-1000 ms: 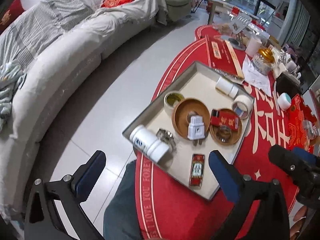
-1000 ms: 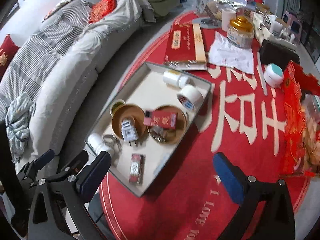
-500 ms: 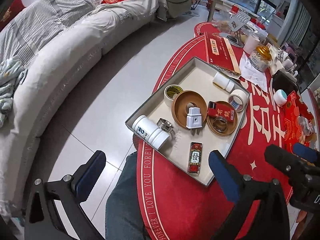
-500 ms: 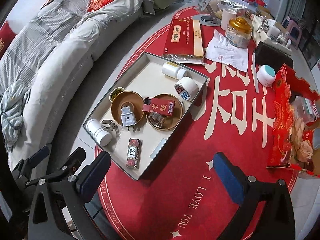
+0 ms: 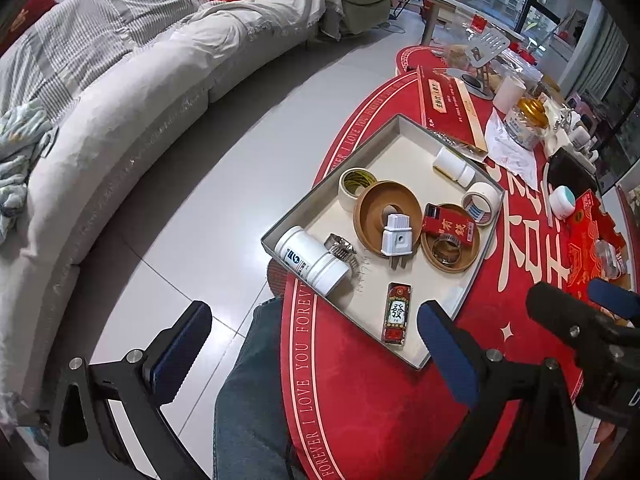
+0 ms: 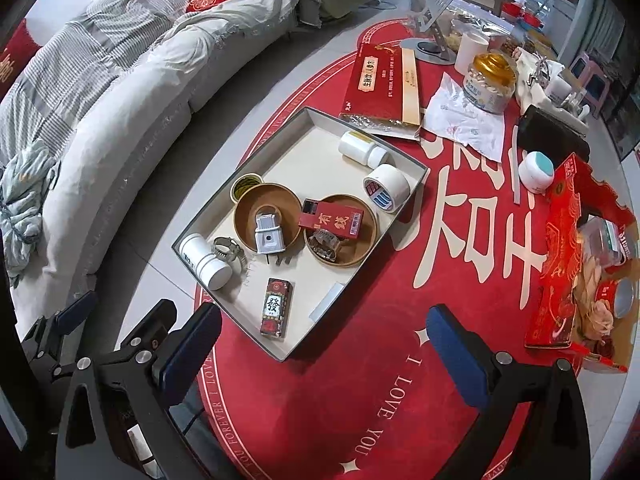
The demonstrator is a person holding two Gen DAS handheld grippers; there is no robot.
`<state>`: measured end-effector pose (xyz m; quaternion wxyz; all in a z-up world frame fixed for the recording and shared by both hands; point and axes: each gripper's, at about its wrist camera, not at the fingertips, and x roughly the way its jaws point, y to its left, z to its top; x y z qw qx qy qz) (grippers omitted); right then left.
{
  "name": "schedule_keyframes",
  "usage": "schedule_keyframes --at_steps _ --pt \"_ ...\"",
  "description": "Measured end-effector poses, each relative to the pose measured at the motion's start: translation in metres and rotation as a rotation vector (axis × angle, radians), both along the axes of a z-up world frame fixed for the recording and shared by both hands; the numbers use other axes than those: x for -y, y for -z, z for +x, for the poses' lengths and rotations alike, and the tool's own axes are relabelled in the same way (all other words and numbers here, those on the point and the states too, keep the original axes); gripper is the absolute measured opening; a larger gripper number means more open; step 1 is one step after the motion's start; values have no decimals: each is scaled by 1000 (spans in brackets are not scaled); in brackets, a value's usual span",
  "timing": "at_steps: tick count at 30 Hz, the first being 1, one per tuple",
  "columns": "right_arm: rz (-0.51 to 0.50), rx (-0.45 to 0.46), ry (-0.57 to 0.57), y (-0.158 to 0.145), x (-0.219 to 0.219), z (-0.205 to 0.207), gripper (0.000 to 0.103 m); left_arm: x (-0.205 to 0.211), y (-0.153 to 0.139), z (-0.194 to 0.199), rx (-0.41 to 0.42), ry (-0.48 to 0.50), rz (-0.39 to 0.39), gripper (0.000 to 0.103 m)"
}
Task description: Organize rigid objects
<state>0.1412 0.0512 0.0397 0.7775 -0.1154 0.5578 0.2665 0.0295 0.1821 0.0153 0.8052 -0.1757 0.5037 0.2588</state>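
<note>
Both my grippers hang above the near edge of the red table, and both stand wide open with nothing between the fingers: the left gripper (image 5: 314,354) over the table rim and my knee, the right gripper (image 6: 324,346) over the red cloth just in front of the tray (image 6: 208,216).

The tray sits near the table's edge. In it, a white bottle (image 6: 206,260) lies on its side in the near left corner, touching a metal clamp (image 6: 228,250). Behind them a white plug (image 6: 269,236) rests in the left brown bowl (image 6: 244,216), its prongs over the rim. The right brown bowl (image 6: 362,244) holds a red box (image 6: 332,220) and a second metal ring. A red tile (image 6: 275,307) lies flat near the front wall. A tape roll (image 6: 386,188) and a smaller bottle (image 6: 362,150) lie at the far right; a yellowish tape roll (image 6: 245,185) stands behind the left bowl.

Only the left view shows my trouser leg (image 5: 252,392) beside the table and the right gripper coming in from the side. Only the right view shows the open red carton (image 6: 560,280) on the right and the left gripper's fingers low at the left edge.
</note>
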Motion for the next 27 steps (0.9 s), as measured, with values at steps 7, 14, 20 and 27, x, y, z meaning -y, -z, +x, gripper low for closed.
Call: schedule_keyframes --at_steps 7,14,20,27 --pt "-11 -4 -5 2 -3 0 103 1 2 -1 -9 14 8 103" --pt "-18 -12 -7 4 -4 0 103 3 3 0 -15 17 9 103" --pt "-21 -12 -11 5 -5 0 103 2 3 0 -16 8 5 103" --pt "-23 -13 -14 5 -6 0 103 2 4 -1 -20 12 8 103"
